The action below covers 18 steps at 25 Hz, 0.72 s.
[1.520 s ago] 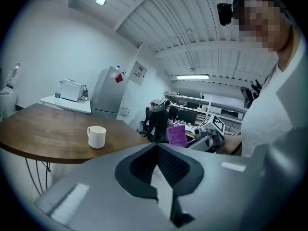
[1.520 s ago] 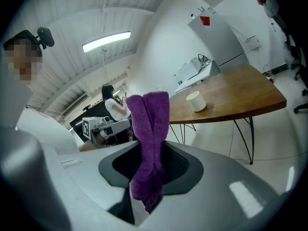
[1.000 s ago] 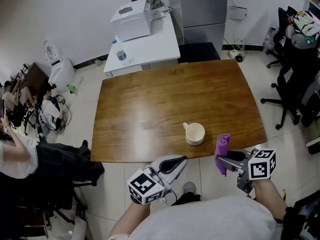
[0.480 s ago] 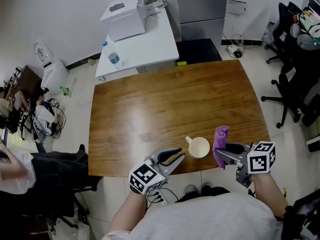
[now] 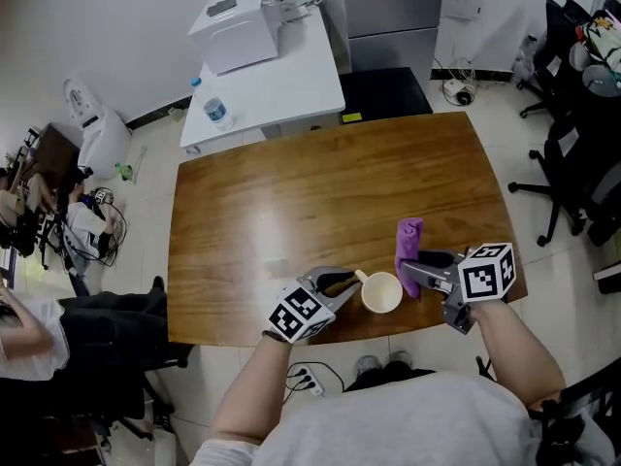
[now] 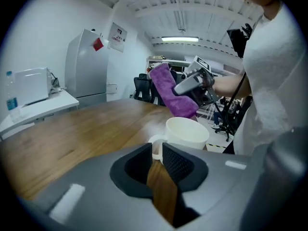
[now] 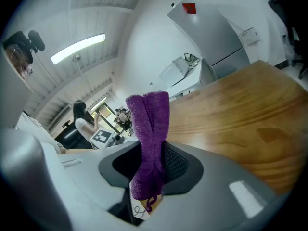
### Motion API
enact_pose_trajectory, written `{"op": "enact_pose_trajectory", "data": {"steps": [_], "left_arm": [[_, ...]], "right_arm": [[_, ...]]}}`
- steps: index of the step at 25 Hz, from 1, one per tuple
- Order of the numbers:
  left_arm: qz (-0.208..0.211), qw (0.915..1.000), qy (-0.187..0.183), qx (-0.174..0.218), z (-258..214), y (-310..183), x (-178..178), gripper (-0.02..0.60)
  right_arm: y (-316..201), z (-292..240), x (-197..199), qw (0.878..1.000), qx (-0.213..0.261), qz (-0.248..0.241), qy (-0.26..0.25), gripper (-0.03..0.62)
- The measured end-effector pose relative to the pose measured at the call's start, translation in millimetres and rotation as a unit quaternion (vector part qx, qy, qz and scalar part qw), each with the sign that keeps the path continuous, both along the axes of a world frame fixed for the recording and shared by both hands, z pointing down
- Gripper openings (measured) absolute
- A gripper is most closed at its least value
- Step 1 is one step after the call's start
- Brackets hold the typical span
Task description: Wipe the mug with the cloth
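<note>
Wooden table [image 5: 291,192], empty mug [image 5: 381,292], left gripper [image 5: 347,280] just opened narrowly on nothing, right gripper [image 5: 408,266] pinching cloth [image 5: 409,239].

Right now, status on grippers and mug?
Left gripper open, fingers just been opening, handle of mug at their tips, ungripped. Right gripper shut on purple cloth, beside mug. Mug upright on table, nothing in the way.

A white box [image 5: 233,35] occupies the far end of the white side table [image 5: 291,81]. A water bottle [image 5: 215,113] stands upright near its left edge.
</note>
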State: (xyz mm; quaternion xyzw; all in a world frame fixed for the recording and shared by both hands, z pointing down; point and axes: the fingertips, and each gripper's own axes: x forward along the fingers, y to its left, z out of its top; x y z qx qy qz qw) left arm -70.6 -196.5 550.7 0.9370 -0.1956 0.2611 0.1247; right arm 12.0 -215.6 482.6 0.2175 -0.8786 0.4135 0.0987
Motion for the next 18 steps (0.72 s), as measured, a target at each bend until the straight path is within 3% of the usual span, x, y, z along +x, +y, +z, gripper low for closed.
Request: {"op": "enact_pose_trajectory", "data": {"steps": [2, 7, 11, 14, 18], "left_arm": [[0.003, 0.9999, 0.004, -0.010, 3.8, -1.4, 1.8, 0.067], [0.018, 0.9996, -0.002, -0.022, 7.4, -1.6, 5.2, 0.067], [0.025, 0.9995, -0.012, -0.015, 12.2, -7.6, 9.5, 0.129], [0.022, 0.9996, -0.006, -0.015, 12.1, -12.8, 14.0, 0.109], [0.000, 0.9999, 0.005, -0.016, 17.3, -18.8, 15.8, 0.035]], "right_arm": [[-7.1, 5.4, -9.5, 1.000, -0.006, -0.014, -0.018, 0.121], [-24.3, 21.9, -20.0, 0.999, -0.015, -0.038, -0.007, 0.121], [-23.3, 28.0, -31.5, 0.997, -0.020, -0.067, -0.013, 0.121], [-21.0, 30.7, -36.7, 0.997, -0.023, -0.075, -0.022, 0.121], [-18.0, 35.1, -39.5, 0.996, -0.037, -0.078, -0.038, 0.121]]}}
